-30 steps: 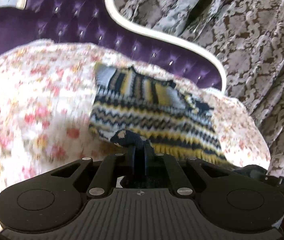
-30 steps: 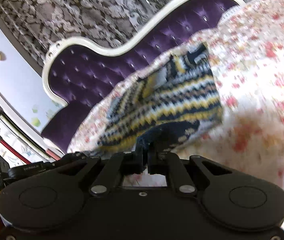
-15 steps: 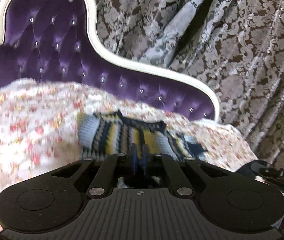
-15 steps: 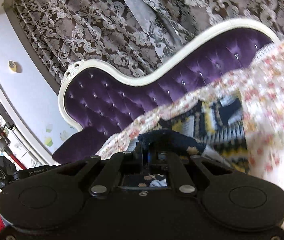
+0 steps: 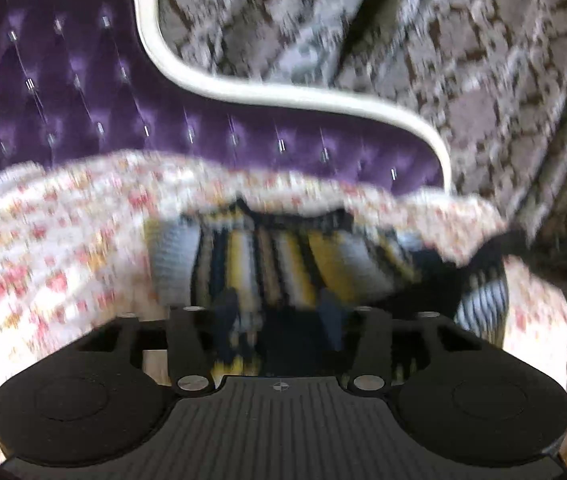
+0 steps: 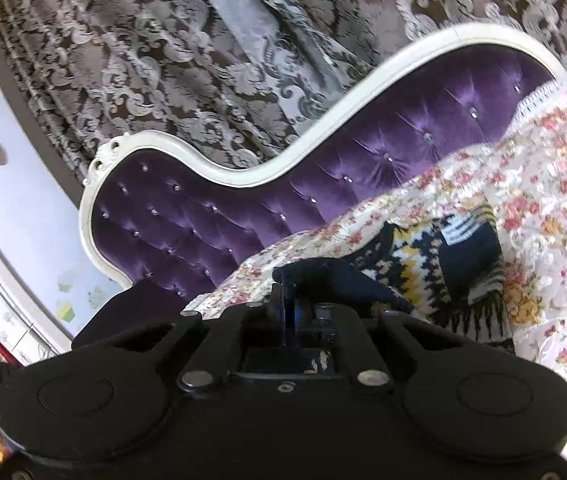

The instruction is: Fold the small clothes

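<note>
- Both tongs have carried the sweater's (image 5: 267, 264) near hem up toward its neck since a second ago, doubling it on the flowered bedspread (image 5: 43, 264).
- Left tongs (image 5: 279, 316) have just been opening; they stand half apart, with knit between them but not pinched.
- Right tongs (image 6: 299, 308) are pinched narrow on the sweater's dark hem.
- Fold looks nearly laid; release and smoothing remain.

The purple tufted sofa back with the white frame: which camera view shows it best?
The right wrist view: there the purple tufted sofa back is sharp, with its curved white frame and buttons clear along most of its length. The left wrist view also shows it, but motion blur smears the buttons.
</note>
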The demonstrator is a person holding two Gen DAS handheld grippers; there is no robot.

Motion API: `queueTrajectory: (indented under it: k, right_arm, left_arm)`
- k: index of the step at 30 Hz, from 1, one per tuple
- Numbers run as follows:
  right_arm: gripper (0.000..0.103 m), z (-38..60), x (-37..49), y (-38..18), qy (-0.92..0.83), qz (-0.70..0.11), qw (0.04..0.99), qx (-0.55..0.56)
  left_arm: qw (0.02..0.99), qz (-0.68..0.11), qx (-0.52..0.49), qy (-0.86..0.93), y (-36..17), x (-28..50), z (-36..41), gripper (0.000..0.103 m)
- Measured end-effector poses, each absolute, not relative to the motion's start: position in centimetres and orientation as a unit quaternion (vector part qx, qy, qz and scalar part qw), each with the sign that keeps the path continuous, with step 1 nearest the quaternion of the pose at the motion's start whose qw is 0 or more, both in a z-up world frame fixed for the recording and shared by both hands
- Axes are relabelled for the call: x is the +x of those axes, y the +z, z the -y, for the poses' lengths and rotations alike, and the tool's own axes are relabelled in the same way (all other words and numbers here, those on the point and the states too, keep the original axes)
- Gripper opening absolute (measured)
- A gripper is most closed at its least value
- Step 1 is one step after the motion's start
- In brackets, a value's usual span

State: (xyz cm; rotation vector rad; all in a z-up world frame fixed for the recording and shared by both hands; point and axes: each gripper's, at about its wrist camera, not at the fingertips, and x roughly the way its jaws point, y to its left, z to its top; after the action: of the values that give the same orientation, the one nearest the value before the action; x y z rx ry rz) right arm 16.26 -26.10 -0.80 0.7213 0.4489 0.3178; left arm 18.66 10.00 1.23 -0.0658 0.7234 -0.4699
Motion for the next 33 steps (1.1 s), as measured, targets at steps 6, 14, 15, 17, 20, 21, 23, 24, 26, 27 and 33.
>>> queueTrajectory:
  k: [6, 14, 15, 17, 20, 21, 23, 24, 26, 27, 33]
  right_arm:
    - [0.012, 26.5, 16.2, -1.7, 0.140, -0.229, 0.895, 0.356]
    - [0.013, 26.5, 16.0, -1.9, 0.133, -0.238, 0.894, 0.355]
    - [0.013, 26.5, 16.0, -2.0, 0.133, -0.239, 0.894, 0.355]
    - [0.012, 26.6, 16.1, -2.0, 0.132, -0.240, 0.894, 0.355]
    - [0.012, 26.6, 16.0, -2.1, 0.131, -0.241, 0.893, 0.356]
    - [0.012, 26.6, 15.9, -2.2, 0.131, -0.242, 0.893, 0.356]
    - [0.012, 26.6, 15.8, -2.2, 0.131, -0.242, 0.893, 0.356]
    - [0.012, 26.6, 15.8, -2.2, 0.131, -0.241, 0.893, 0.356]
    - [0.012, 26.7, 15.6, -2.0, 0.129, -0.239, 0.895, 0.354]
    - [0.012, 26.7, 15.5, -1.9, 0.128, -0.237, 0.896, 0.352]
    - [0.013, 27.0, 16.3, -0.5, 0.129, -0.218, 0.906, 0.340]
  left_arm:
    - [0.882, -0.405, 0.023, -0.239, -2.8, 19.2, -9.6, 0.059]
    - [0.860, -0.437, 0.029, -0.261, -5.4, 22.5, -7.7, 0.059]
    - [0.858, -0.437, 0.036, -0.267, -5.5, 22.8, -7.2, 0.059]
    - [0.852, -0.439, 0.050, -0.282, -5.8, 23.0, -6.3, 0.058]
    - [0.849, -0.433, 0.057, -0.296, -6.0, 23.1, -5.4, 0.038]
    - [0.851, -0.430, 0.057, -0.296, -6.1, 23.1, -5.2, 0.019]
    - [0.859, -0.424, 0.056, -0.282, -6.1, 22.9, -5.2, 0.005]
    - [0.863, -0.420, 0.044, -0.278, -6.0, 22.7, -5.6, 0.004]
    - [0.881, -0.392, 0.028, -0.263, -5.1, 21.9, -6.3, 0.004]
    - [0.891, -0.375, 0.031, -0.255, -4.5, 21.5, -6.5, 0.004]
    - [0.930, -0.289, 0.023, -0.226, 0.4, 21.3, -8.4, 0.004]
